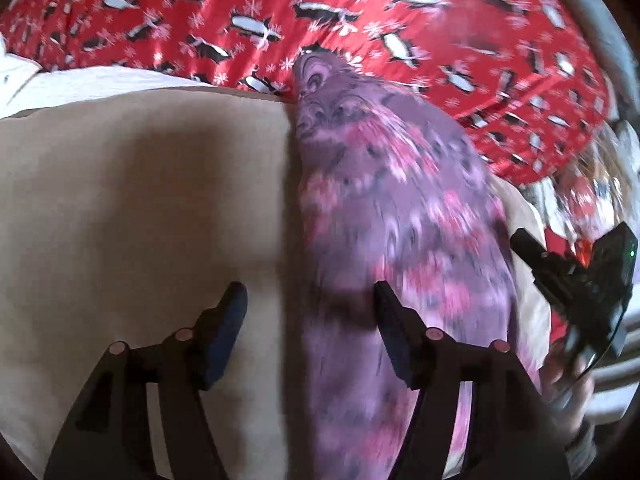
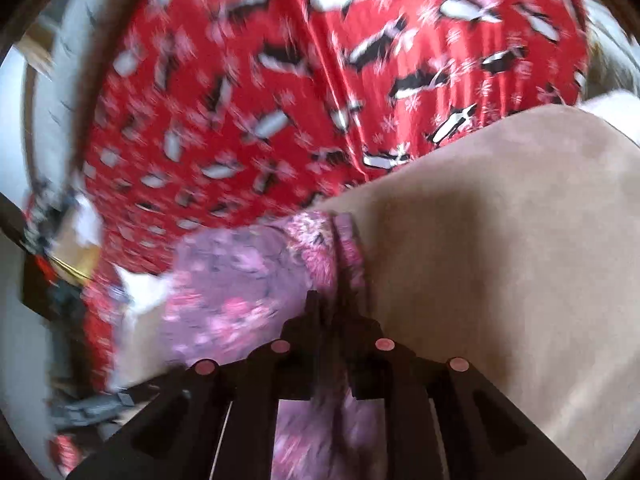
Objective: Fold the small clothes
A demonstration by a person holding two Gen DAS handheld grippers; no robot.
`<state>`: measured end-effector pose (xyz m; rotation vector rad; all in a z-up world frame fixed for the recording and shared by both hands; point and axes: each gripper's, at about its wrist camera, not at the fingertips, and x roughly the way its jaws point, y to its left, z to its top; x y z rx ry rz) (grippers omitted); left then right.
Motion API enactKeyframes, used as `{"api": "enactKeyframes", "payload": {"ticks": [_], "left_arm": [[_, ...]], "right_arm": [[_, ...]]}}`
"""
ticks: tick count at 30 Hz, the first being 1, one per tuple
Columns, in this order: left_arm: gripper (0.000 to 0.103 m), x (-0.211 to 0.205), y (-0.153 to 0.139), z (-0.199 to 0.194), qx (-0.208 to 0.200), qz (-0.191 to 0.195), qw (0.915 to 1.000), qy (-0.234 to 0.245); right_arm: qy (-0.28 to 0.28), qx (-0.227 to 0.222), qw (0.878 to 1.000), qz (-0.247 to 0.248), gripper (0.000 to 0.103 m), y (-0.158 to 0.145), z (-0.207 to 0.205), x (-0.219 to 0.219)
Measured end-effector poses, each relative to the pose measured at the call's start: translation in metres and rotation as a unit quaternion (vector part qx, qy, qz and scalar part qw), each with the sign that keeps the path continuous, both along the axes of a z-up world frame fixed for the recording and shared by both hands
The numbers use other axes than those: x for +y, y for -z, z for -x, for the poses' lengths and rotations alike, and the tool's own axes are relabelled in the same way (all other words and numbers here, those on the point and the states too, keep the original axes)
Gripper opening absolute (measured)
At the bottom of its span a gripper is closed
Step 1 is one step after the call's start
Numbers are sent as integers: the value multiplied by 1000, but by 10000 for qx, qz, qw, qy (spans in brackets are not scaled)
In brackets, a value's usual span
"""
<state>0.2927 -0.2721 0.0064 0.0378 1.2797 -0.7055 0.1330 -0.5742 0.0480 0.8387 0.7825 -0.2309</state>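
One by one, counting what is lying here: one purple-pink patterned garment (image 1: 400, 208), stretching lengthwise along one beige surface (image 1: 140, 200), with its far end reaching onto one red cloth (image 1: 360, 20). Noting many black-and-white penguins and pale snowflakes printed across that red cloth, too many and too smeared for counting.

Counting two tools. Holding the left tool (image 1: 308, 292) spread wide, one finger hanging over bare beige and the other over the garment, straddling the garment's long edge without pressing on it. Holding the right tool (image 2: 330, 304) pressed almost together, pinching a fold at the garment's edge, right where purple is meeting beige. Catching that same right tool at the right rim of the left wrist view, showing one small green light (image 1: 632, 253).

Making out no lettering, blur smearing all the print.
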Motion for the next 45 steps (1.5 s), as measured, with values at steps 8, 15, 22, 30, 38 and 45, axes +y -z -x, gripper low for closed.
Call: {"api": "enactKeyframes", "payload": {"ticks": [8, 15, 22, 30, 38, 45], "left_arm": [[64, 32, 4, 63, 161, 103, 9997, 178], [66, 29, 14, 73, 108, -256, 9994, 201], [65, 34, -25, 84, -509, -43, 9983, 280], [67, 19, 14, 75, -327, -401, 9985, 184], [67, 13, -24, 23, -571, 146, 9982, 84], [70, -25, 14, -4, -779, -644, 9948, 132]], "right_arm": [[-928, 16, 9953, -271, 56, -17, 76, 62], [-564, -65, 9981, 224, 3, -19, 104, 69], [-209, 348, 9987, 314, 26, -23, 106, 64], [-460, -81, 9876, 1498, 32, -26, 61, 88], [-514, 96, 9891, 1374, 38, -30, 36, 72], [-775, 1115, 9778, 1594, 37, 19, -36, 68]]}}
